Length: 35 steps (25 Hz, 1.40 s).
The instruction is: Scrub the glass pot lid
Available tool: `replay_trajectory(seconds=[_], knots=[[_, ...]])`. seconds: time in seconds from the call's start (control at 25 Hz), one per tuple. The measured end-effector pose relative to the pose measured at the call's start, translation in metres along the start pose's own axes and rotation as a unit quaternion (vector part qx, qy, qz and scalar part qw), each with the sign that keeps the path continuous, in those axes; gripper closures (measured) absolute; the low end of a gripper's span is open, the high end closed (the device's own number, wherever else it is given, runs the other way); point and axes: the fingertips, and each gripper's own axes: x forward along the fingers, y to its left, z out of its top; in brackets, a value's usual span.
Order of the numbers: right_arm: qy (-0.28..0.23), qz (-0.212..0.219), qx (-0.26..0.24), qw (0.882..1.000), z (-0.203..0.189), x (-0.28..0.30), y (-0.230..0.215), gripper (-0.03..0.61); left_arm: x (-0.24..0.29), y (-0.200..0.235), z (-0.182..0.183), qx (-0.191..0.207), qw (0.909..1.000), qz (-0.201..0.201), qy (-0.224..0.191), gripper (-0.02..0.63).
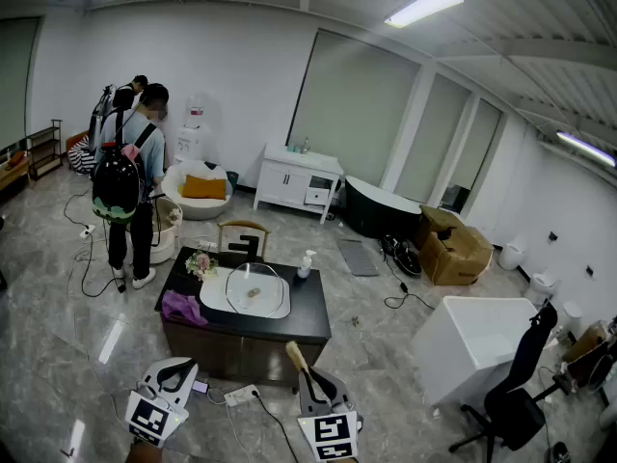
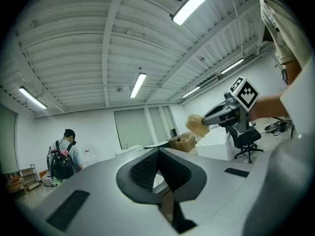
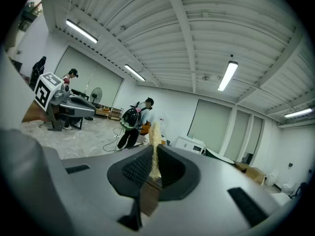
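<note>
1. Left gripper (image 2: 157,157), 7 o'clock of the head view: jaws drawn together, nothing between them.
2. Right gripper (image 3: 152,162), 6 o'clock: clamped on a tan scrubber (image 3: 154,140), which stands upright.
3. Dark table (image 1: 310,318), 12 o'clock from the grippers.
4. Glass pot lid (image 1: 253,288), flat on a white tray (image 1: 214,297) mid-table; purple cloth (image 1: 181,308) at its 8 o'clock, pump bottle (image 1: 305,264) at 2 o'clock.
5. Person with backpack (image 1: 130,186), 10 o'clock, far.

— Spotted the glass pot lid (image 1: 253,288)?
— Found it mid-way across the table (image 1: 308,318), on the tray (image 1: 214,299). Saw a cloth (image 1: 180,309) at the front left corner, flowers (image 1: 201,263) behind that, a bottle (image 1: 305,263) at the back right.
— And beyond?
— Noted a chair (image 1: 243,239) just behind, a cabinet (image 1: 289,183) against the far wall.
</note>
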Motion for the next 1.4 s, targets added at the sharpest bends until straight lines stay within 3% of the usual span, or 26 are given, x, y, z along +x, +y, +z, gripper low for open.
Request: replay_trajectory(seconds=[0.12, 0.4, 0.68, 0.96, 1.4], knots=[[-0.001, 0.001, 0.001, 1.000, -0.005, 0.007, -0.002, 0.545, 0.008, 0.004, -0.013, 0.026, 0.9996, 0.002, -0.009, 0.600], [-0.002, 0.004, 0.006, 1.000, -0.011, 0.015, -0.009, 0.543, 0.018, 0.001, -0.015, 0.010, 0.9999, 0.002, 0.002, 0.598], [-0.013, 0.016, 0.032, 0.999, -0.018, 0.025, -0.020, 0.540, 0.036, -0.001, -0.028, 0.030, 0.9995, 0.005, 0.005, 0.598], [-0.016, 0.027, 0.051, 0.998, -0.039, 0.058, -0.048, 0.541, 0.066, -0.001, -0.027, 0.010, 0.9993, 0.019, 0.031, 0.600], [-0.023, 0.070, 0.069, 0.995, -0.065, 0.115, -0.107, 0.540, 0.133, -0.013, -0.026, 0.019, 0.9969, 0.052, 0.056, 0.600]])
